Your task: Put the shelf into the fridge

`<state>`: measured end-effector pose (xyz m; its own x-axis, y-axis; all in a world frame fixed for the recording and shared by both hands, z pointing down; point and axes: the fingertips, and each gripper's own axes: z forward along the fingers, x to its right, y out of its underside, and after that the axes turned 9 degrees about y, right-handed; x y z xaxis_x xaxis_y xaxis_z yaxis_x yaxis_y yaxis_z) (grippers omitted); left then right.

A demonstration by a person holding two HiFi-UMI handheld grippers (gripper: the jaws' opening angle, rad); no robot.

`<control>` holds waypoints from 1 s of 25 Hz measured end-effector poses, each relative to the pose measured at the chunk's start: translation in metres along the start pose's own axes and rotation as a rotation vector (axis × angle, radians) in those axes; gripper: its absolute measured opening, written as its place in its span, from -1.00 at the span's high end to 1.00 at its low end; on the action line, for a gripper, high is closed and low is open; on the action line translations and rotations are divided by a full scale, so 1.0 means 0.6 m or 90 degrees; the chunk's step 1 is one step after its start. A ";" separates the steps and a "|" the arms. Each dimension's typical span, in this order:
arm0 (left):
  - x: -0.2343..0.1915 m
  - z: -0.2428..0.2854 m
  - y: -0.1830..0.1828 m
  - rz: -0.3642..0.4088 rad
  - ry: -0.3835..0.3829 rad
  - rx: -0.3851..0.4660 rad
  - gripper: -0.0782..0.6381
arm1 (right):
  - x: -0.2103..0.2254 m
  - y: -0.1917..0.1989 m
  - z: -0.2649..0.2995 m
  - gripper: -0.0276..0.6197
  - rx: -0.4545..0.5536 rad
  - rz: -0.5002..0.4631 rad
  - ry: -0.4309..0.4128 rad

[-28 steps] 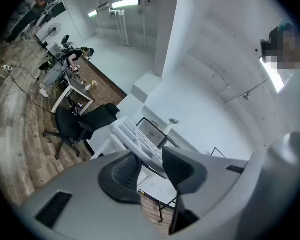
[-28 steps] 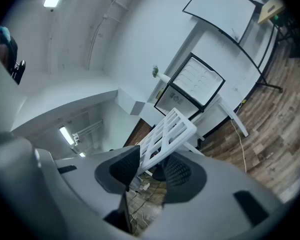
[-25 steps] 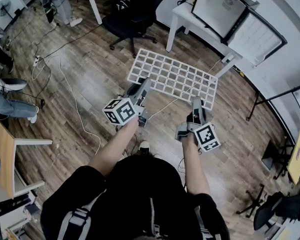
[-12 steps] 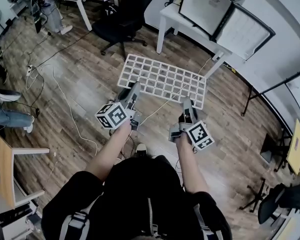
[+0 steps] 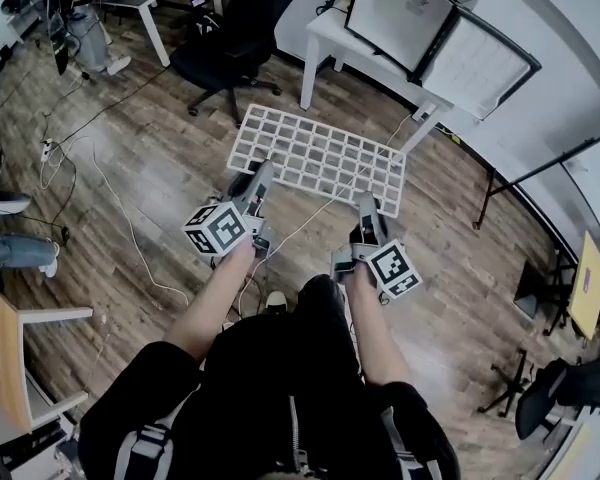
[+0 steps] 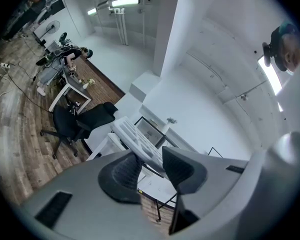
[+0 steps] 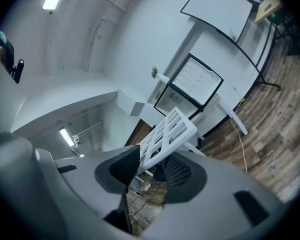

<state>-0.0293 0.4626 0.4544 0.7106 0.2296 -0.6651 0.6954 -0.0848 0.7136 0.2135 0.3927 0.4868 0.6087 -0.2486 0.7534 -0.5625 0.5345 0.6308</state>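
Wood-plank floor (image 5: 150, 168) fills the head view, with a black office chair (image 5: 245, 18) at the far side and a white worktop (image 5: 332, 30) to its right carrying a black-framed fridge (image 5: 400, 10) whose door stands swung aside. A white lattice shelf (image 5: 320, 158) lies roughly flat in the air between the person and that worktop. The left tongs (image 5: 260, 173) grip its near left edge and the right tongs (image 5: 366, 204) its near right edge, each with a marker cube toward the person. From the left gripper view, the left tongs (image 6: 150, 166) are clenched on the shelf (image 6: 135, 141), whose edge runs between the two dark pads, the office chair (image 6: 85, 121) beyond on the left. From the right gripper view, the right tongs (image 7: 150, 166) likewise pinch the shelf (image 7: 170, 131), which juts up and away toward the fridge (image 7: 190, 89) on its worktop (image 7: 225, 111).
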 end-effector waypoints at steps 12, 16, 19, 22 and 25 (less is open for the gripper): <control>-0.067 0.119 0.004 -0.013 -0.003 -0.020 0.37 | 0.018 -0.037 0.119 0.45 0.006 0.002 0.003; -0.096 0.183 -0.004 -0.011 -0.005 -0.024 0.37 | 0.024 -0.062 0.184 0.45 0.005 0.004 0.004; -0.116 0.237 -0.009 -0.011 -0.011 -0.025 0.37 | 0.030 -0.086 0.238 0.45 -0.001 0.008 0.006; -0.137 0.294 -0.019 -0.012 -0.019 -0.027 0.37 | 0.035 -0.113 0.296 0.45 -0.011 0.010 0.011; -0.160 0.354 -0.028 -0.010 -0.025 -0.025 0.37 | 0.037 -0.142 0.358 0.45 -0.017 0.010 0.006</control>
<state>-0.0861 0.2357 0.4595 0.7038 0.1923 -0.6839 0.7022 -0.0430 0.7106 0.1546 0.1679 0.4894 0.6053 -0.2327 0.7612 -0.5566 0.5598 0.6138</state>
